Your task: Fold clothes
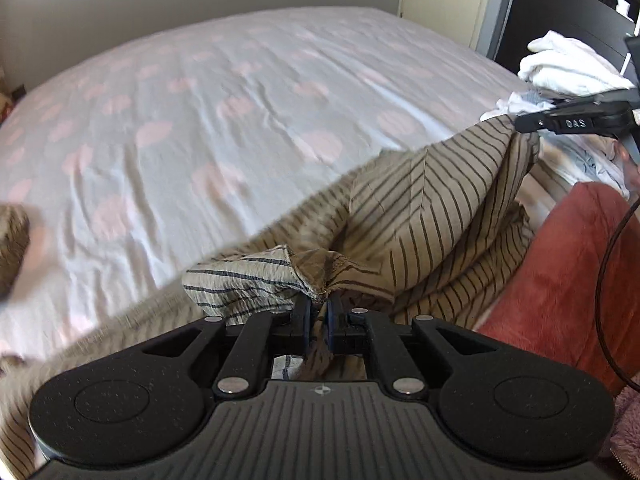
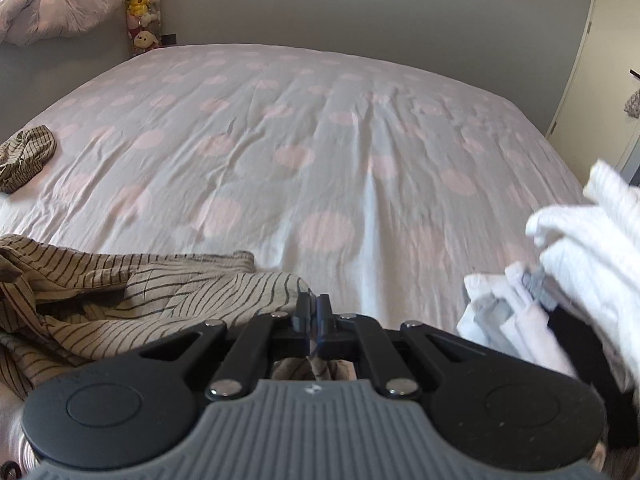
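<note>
A tan garment with dark stripes (image 1: 432, 208) lies bunched at the near edge of the bed. My left gripper (image 1: 319, 312) is shut on a gathered corner of it, and the cloth hangs down between the jaws. In the right wrist view the same striped garment (image 2: 160, 300) spreads to the left. My right gripper (image 2: 313, 318) is shut on its edge, with cloth showing below the jaws. The right gripper also shows in the left wrist view (image 1: 528, 122), at the garment's far raised end.
The bed sheet (image 2: 320, 140) is white with pink dots. A pile of white clothes (image 2: 580, 240) lies at the right edge. A second striped piece (image 2: 28, 156) lies far left. A red blanket (image 1: 560, 272) sits at the near right. A wall stands behind the bed.
</note>
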Demonstrator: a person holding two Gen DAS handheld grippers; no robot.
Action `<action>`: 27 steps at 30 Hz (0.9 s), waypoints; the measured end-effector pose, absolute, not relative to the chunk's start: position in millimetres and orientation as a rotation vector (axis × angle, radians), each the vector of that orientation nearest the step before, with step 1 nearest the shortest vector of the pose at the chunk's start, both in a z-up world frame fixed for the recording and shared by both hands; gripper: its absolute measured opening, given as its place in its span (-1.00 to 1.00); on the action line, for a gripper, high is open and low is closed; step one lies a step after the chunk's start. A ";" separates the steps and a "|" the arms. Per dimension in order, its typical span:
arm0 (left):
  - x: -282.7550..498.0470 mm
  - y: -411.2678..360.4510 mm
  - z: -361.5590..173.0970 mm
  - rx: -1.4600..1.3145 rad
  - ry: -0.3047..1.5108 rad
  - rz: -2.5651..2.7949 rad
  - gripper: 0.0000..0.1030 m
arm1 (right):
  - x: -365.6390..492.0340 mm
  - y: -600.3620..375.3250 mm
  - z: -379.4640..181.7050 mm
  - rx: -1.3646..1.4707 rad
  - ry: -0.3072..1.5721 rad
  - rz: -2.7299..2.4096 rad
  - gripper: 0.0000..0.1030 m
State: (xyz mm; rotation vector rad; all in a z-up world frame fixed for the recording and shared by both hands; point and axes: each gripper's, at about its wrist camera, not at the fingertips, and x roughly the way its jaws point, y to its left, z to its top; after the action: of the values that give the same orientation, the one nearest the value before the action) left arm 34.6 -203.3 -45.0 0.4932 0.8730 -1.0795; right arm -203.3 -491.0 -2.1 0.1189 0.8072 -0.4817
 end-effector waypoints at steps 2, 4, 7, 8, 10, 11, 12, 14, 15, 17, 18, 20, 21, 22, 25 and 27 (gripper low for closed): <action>34.0 -195.5 -55.7 0.465 0.913 -1.063 -0.82 | -211.5 -486.4 -13.1 0.151 0.808 -0.501 -0.93; 33.3 -187.7 -64.9 0.439 0.948 -1.046 -0.62 | -217.6 -483.1 -22.7 0.168 0.813 -0.519 -0.93; 33.9 -176.0 -63.8 0.428 0.953 -1.022 -0.35 | -221.5 -480.8 -31.4 0.178 0.820 -0.531 -0.93; 36.2 -171.6 -60.5 0.411 0.949 -1.012 -0.22 | -221.2 -480.8 -32.4 0.179 0.822 -0.529 -0.93; 44.1 -163.3 -52.1 0.352 0.948 -0.988 -0.06 | -220.8 -480.7 -34.6 0.180 0.824 -0.526 -0.92; 51.9 -162.8 -50.3 0.314 0.959 -0.970 -0.03 | -220.6 -480.7 -35.6 0.181 0.825 -0.524 -0.92; 59.7 -162.2 -48.5 0.276 0.971 -0.952 -0.03 | -220.4 -480.7 -36.7 0.181 0.826 -0.523 -0.92; 75.3 -161.2 -45.0 0.199 0.993 -0.915 -0.01 | -220.0 -480.6 -38.8 0.183 0.828 -0.519 -0.92; 82.9 -161.9 -44.6 0.164 1.009 -0.899 -0.01 | -219.8 -480.5 -39.9 0.183 0.829 -0.517 -0.92; 97.7 -168.4 -49.3 0.108 1.064 -0.879 0.00 | -219.4 -480.5 -42.0 0.185 0.832 -0.514 -0.92; 105.0 -171.7 -51.7 0.079 1.092 -0.869 0.00 | -219.5 -480.8 -42.9 0.188 0.832 -0.514 -0.92; 116.4 -179.3 -59.2 0.042 1.151 -0.853 0.00 | -220.2 -482.5 -43.9 0.201 0.830 -0.516 -0.92; 120.4 -182.8 -64.0 0.036 1.178 -0.842 0.00 | -220.0 -483.3 -44.5 0.205 0.831 -0.517 -0.92; 122.7 -186.3 -68.0 0.036 1.197 -0.834 -0.10 | -219.8 -483.9 -44.9 0.209 0.831 -0.517 -0.92; 117.9 -196.3 -71.3 0.052 1.184 -0.851 -0.67 | -218.9 -484.1 -46.2 0.211 0.835 -0.515 -0.92; 108.7 -202.6 -65.1 0.064 1.130 -0.895 -0.79 | -218.4 -484.0 -47.5 0.212 0.842 -0.514 -0.92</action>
State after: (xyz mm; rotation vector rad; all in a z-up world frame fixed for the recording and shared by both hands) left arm 108.7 -202.6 -65.1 0.0643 1.1300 -0.8954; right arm -218.4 -484.0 -47.5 0.2119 0.8416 -0.5143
